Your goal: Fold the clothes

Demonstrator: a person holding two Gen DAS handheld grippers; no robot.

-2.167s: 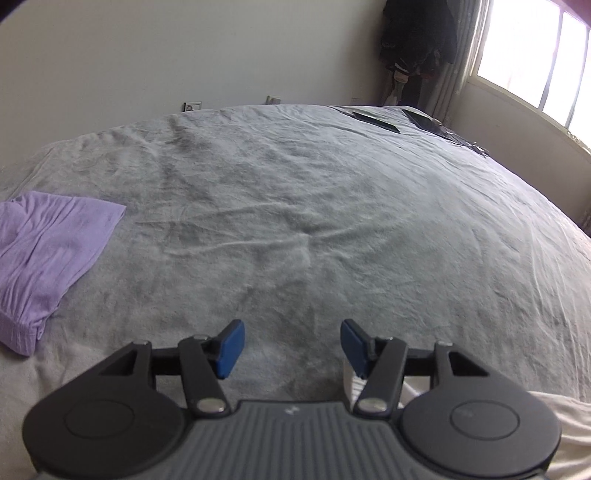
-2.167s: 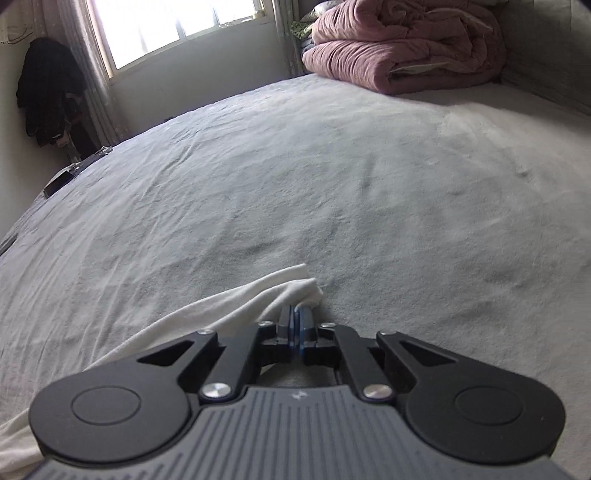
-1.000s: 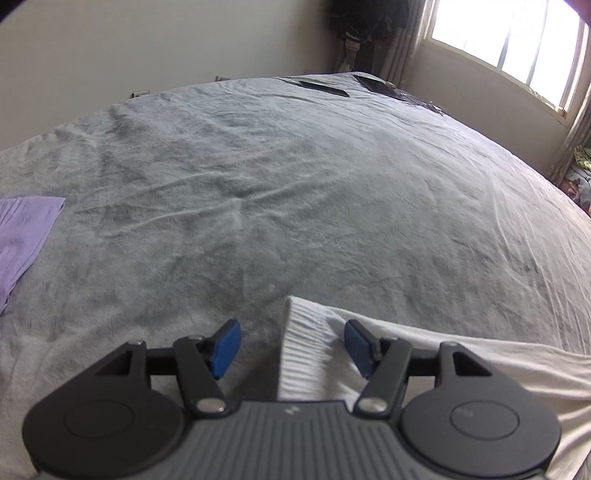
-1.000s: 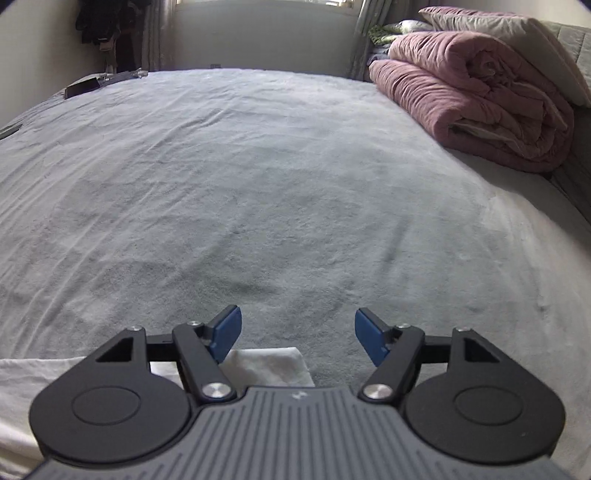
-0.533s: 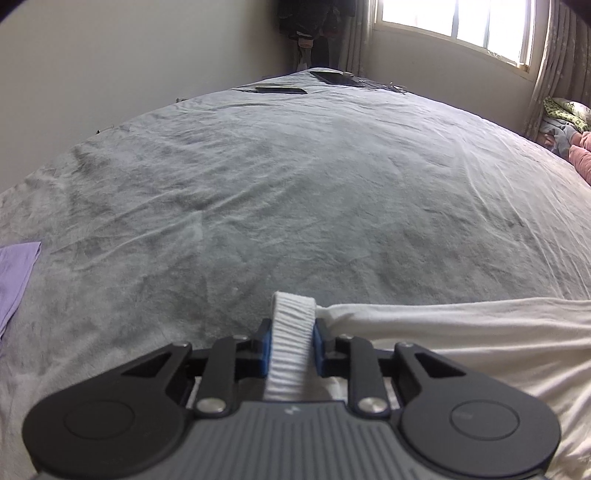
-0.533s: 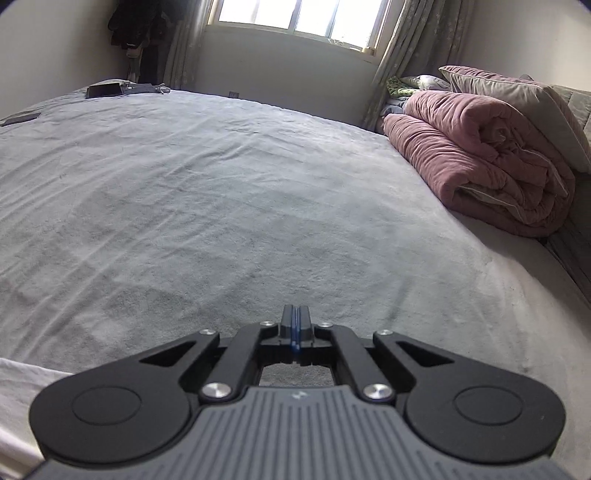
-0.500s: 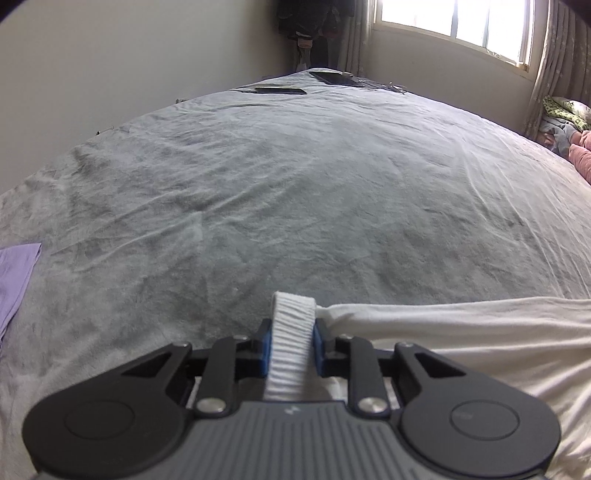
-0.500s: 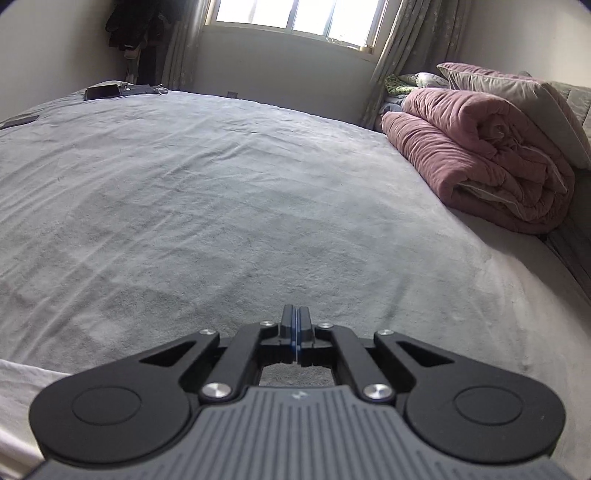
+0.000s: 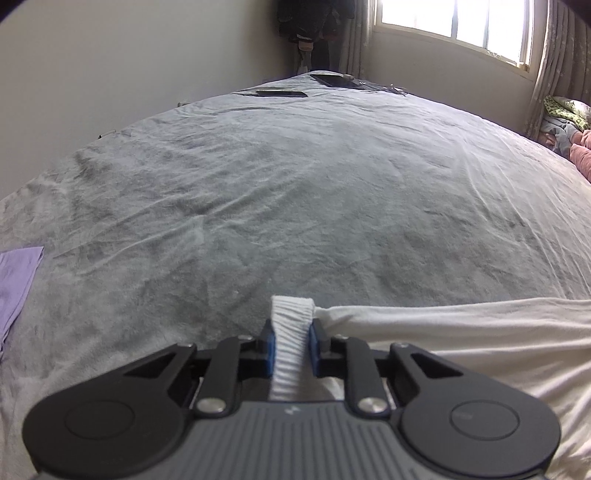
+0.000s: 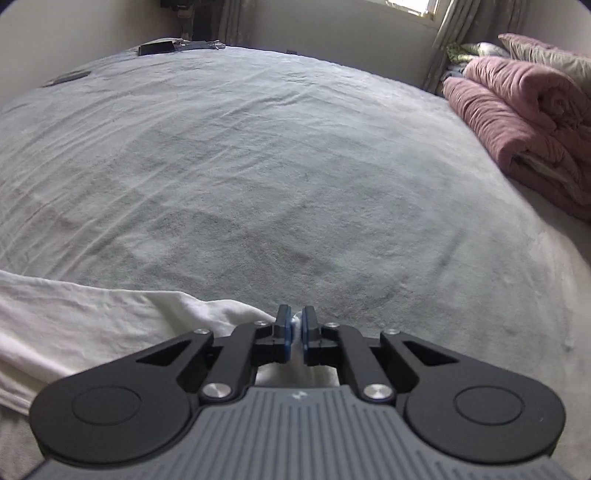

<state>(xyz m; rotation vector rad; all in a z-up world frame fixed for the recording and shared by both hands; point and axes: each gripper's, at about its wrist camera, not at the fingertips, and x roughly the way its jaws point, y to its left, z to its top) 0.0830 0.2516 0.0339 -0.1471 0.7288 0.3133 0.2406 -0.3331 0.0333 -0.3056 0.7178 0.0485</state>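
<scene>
Grey, wrinkled plush bedspread (image 9: 295, 206) covers a wide bed and fills both wrist views, with pale walls and a bright window (image 9: 454, 26) at the far end. At the far left edge of the left wrist view lies a folded lilac cloth (image 9: 16, 280), flat on the bedspread and well apart from everything else. Near the far end of the bed rest 2 dark flat objects (image 9: 282, 93), possibly a phone and a tablet, though they are too small to tell.

Low in the left wrist view, the left hand-held gripper (image 9: 291, 341) is clamped on the ribbed white cuff (image 9: 291, 325) of a white cotton garment (image 9: 461, 339), the cuff standing up between the blue pads (image 9: 270, 345). From there the garment stretches off to the right across the bedspread.

In the right wrist view the same garment (image 10: 74, 317) comes in from the left, and the right hand-held gripper (image 10: 294, 332) is pinched tight on a thin bunch of its white fabric. Beyond it to the right, a rolled dusty-pink quilt (image 10: 524, 122) sits at the bed's edge with a beige pillow (image 10: 546, 53) on top.
</scene>
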